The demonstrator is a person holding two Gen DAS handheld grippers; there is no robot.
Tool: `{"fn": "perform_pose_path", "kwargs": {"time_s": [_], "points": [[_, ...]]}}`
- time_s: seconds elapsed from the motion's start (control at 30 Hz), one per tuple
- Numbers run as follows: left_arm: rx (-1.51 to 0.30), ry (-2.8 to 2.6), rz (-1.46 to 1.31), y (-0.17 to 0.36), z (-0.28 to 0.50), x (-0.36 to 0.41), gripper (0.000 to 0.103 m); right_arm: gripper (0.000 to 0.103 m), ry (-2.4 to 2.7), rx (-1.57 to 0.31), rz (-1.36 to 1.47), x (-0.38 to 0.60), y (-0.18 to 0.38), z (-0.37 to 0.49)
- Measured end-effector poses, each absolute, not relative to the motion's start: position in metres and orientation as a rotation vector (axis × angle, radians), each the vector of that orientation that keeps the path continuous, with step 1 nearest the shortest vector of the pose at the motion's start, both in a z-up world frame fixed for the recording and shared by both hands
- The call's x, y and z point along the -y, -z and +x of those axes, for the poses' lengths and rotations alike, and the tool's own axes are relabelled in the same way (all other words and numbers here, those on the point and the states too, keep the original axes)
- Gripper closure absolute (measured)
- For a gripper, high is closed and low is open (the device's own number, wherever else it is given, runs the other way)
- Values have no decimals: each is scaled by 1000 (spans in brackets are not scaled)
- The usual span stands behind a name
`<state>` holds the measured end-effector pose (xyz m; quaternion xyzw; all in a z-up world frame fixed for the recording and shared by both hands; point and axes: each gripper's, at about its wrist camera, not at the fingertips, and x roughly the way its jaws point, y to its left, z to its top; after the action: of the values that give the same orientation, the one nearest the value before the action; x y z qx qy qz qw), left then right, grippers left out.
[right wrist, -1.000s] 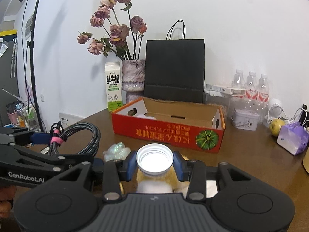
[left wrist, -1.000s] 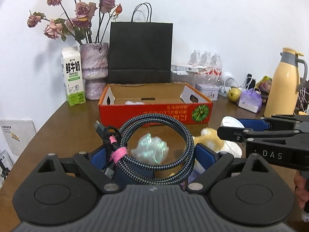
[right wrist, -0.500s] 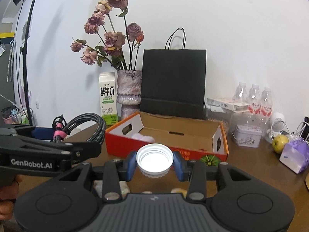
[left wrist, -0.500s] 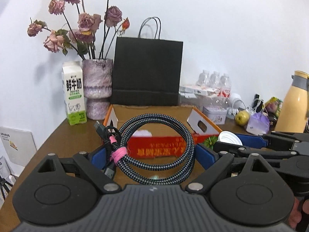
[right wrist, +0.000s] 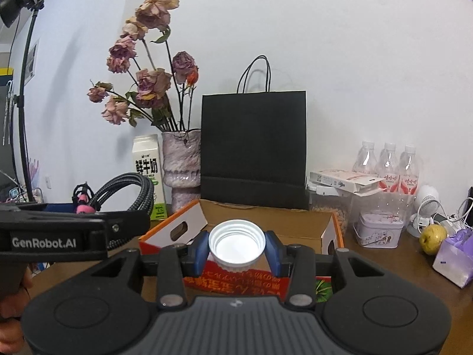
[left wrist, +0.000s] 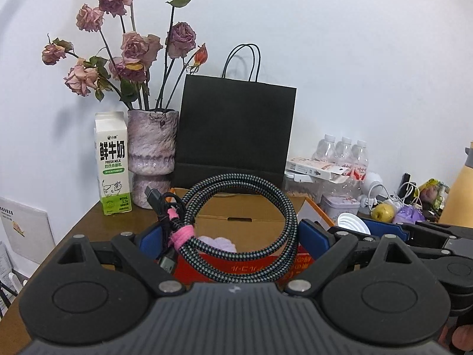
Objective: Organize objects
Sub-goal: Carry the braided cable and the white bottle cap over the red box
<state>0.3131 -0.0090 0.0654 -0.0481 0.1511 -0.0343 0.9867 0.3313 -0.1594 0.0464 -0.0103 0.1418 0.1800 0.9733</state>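
My left gripper (left wrist: 233,233) is clamped on a coiled braided cable (left wrist: 236,227), bound with a pink tie (left wrist: 181,235); the coil stands upright between the blue pads (left wrist: 312,236), held in the air in front of the orange cardboard box (left wrist: 251,216). Its lower arc hides part of the box's near wall, and a pale purple item (left wrist: 218,242) inside the box shows only through the loop, too covered for me to name. My right gripper (right wrist: 236,250) grips a white screw cap (right wrist: 236,241), open side toward the camera, held just before the same box (right wrist: 266,230); I cannot see whether anything hangs below the cap. In the left view the cap (left wrist: 353,223) sits at 3 o'clock from the cable, partly hidden behind my left finger. At 12 o'clock beyond the box stands a black paper bag (right wrist: 252,151); at 10 o'clock a vase of dried roses (right wrist: 181,165) and a milk carton (left wrist: 112,162). At 2 o'clock are water bottles (right wrist: 387,162), a tin (right wrist: 380,230) and a yellow-green fruit (right wrist: 433,238). A yellow flask (left wrist: 462,195) is cut off by the frame's right edge.
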Motion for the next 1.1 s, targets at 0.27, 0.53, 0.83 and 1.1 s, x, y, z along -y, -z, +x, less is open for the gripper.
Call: {"fn": "perform_pose_path", "kwargs": {"time_s": [0.27, 0.53, 0.83, 1.1], "points": [[-306, 54, -116, -66, 337, 11, 9, 64, -358, -287, -22, 162, -47, 356], [-282, 30, -141, -75, 361, 11, 9, 64, -355, -285, -18, 164, -49, 379], [-302, 10, -143, -75, 393, 9, 9, 64, -354, -317, -12, 168, -44, 414], [-349, -10, -134, -65, 422, 10, 9, 64, -361, -366, -16, 166, -35, 442]]}}
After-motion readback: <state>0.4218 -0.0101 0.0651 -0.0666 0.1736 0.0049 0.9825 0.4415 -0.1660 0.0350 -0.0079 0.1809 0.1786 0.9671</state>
